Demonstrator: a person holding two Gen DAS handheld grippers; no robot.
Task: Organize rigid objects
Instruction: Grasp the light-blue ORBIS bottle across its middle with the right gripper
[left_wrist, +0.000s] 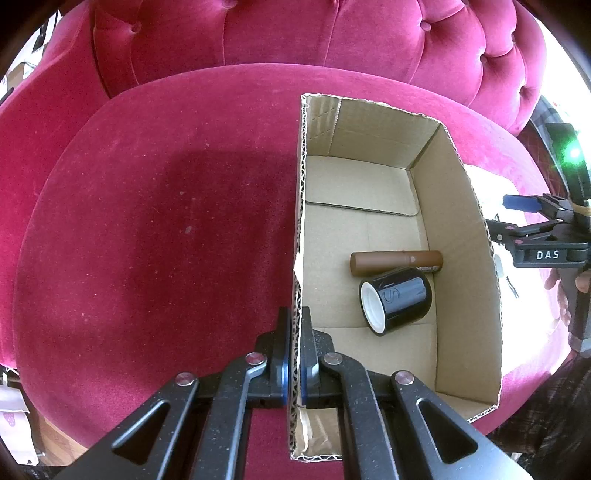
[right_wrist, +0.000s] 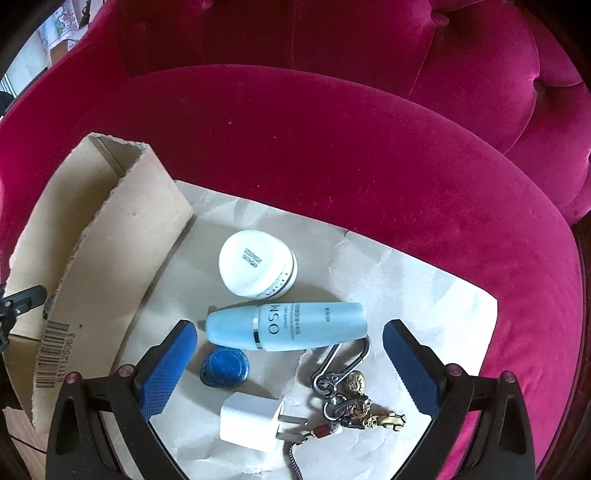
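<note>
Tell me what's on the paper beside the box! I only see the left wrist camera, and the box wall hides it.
Observer: Five things lie on the crumpled paper: a white jar, a light blue bottle on its side, a blue tag, a white charger plug and a keychain.
Operator: Is the right gripper holding any of them?
Observer: No. The right gripper is open; the bottle shows between its fingers, untouched.
Operator: Is anything printed on the box?
Observer: Yes, a barcode on the outer wall of the box, on the side that faces the paper.
</note>
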